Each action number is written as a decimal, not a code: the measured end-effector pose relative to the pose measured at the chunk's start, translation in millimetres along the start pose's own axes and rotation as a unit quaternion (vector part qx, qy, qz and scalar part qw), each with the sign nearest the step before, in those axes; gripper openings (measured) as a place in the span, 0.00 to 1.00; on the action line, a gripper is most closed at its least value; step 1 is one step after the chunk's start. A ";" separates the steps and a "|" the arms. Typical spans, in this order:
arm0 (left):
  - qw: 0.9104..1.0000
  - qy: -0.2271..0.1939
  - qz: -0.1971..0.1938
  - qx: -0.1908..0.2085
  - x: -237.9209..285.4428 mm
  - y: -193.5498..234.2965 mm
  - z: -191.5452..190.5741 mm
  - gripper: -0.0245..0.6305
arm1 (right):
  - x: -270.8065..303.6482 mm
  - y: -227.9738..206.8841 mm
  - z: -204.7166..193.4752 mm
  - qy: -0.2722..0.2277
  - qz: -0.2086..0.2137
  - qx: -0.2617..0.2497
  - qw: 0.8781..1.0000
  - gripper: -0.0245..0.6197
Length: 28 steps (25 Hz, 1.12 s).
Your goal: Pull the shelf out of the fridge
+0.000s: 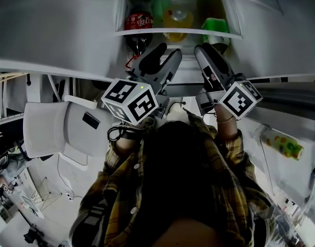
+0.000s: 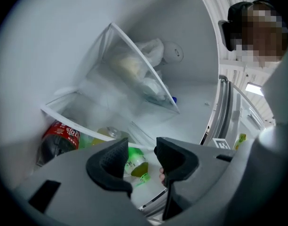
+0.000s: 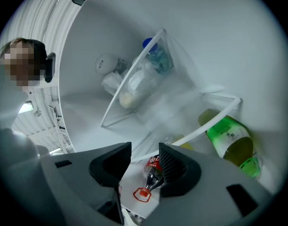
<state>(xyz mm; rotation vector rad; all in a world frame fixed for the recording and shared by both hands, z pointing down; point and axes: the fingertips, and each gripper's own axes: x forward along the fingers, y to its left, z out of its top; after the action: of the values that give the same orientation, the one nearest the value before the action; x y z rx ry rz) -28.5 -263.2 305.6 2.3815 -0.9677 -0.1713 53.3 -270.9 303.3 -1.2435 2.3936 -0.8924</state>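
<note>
Head view: the left gripper (image 1: 165, 55) and right gripper (image 1: 206, 53) point into the open fridge, tips just under the front rim of the loaded shelf (image 1: 157, 31).

Left gripper view: the jaws are spread and pinch nothing. The shelf rim (image 2: 73, 121) lies ahead of them, off to one side.

Right gripper view: the jaws are spread and empty. A cola bottle (image 3: 153, 171) shows beyond the gap.

Judged step: approach. Next, seat both jaw pairs on the rim, clamp, and draw it out level.

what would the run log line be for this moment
left gripper: open, holding nothing | right gripper: open, holding nothing | shelf: in fridge, not gripped
</note>
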 end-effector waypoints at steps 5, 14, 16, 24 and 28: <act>0.999 0.001 0.003 -0.053 4.1 12.2 -6.8 0.31 | 4.2 -6.4 -3.2 -0.001 0.008 0.041 0.999 0.30; 0.994 -0.005 0.023 -0.103 17.2 37.8 -17.5 0.31 | 10.3 -31.1 -9.4 -0.001 0.007 0.101 0.995 0.30; 0.993 -0.007 0.024 -0.116 22.2 41.9 -18.5 0.31 | 13.8 -37.0 -10.0 -0.001 0.004 0.110 0.994 0.30; 0.984 -0.026 0.023 -0.172 48.5 54.7 -11.6 0.31 | 33.5 -55.3 -2.7 -0.007 0.002 0.144 0.990 0.30; 0.979 -0.038 0.029 -0.199 54.8 66.2 -7.4 0.31 | 36.3 -72.9 -9.8 -0.012 -0.016 0.193 0.981 0.30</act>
<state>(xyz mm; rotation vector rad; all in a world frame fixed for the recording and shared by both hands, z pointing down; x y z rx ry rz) -26.1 -335.6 352.5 1.9899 -0.9356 -0.3984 72.8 -328.2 358.7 -1.1308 2.0533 -1.2699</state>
